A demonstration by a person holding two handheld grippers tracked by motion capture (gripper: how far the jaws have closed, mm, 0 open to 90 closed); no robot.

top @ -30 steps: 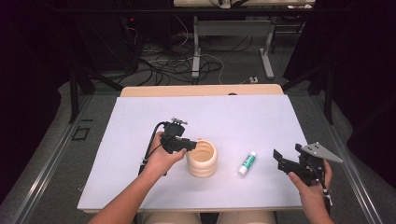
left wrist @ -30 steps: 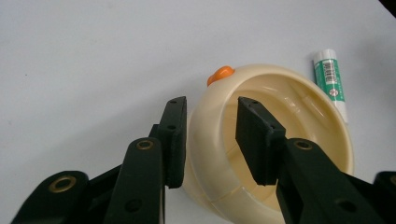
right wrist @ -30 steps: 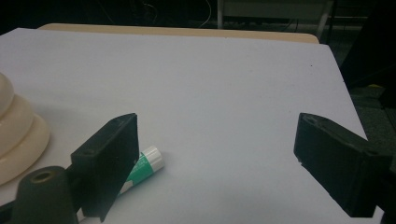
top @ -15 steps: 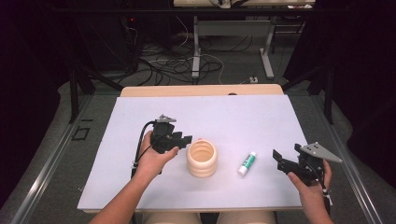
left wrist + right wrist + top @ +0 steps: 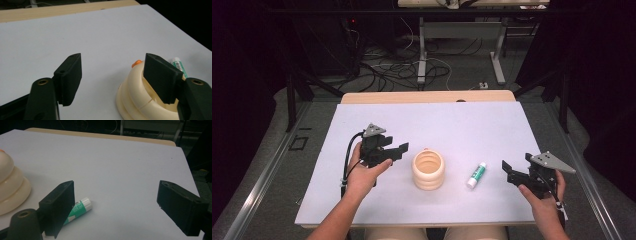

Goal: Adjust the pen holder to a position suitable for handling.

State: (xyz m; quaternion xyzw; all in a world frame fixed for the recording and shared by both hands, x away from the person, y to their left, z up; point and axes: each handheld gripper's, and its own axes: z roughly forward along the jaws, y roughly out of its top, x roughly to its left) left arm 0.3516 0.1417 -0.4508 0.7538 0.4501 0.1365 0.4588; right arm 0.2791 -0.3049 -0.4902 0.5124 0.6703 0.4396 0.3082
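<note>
**Both grippers wide, nothing held**

The left gripper (image 5: 398, 150) hangs just left of the cream ribbed cup (image 5: 428, 170), jaws spread and empty; the cup stands upright at the middle of the white table (image 5: 452, 125); a green-and-white glue stick (image 5: 476, 174) lies just right of it; the right gripper (image 5: 510, 172) hovers at the near right, jaws apart, gripping nothing.

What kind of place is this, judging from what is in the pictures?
Probably a lab or recording workspace, not a home: a white-covered table in a dark room, loose cables on the floor, and metal-legged workbenches behind it.
</note>
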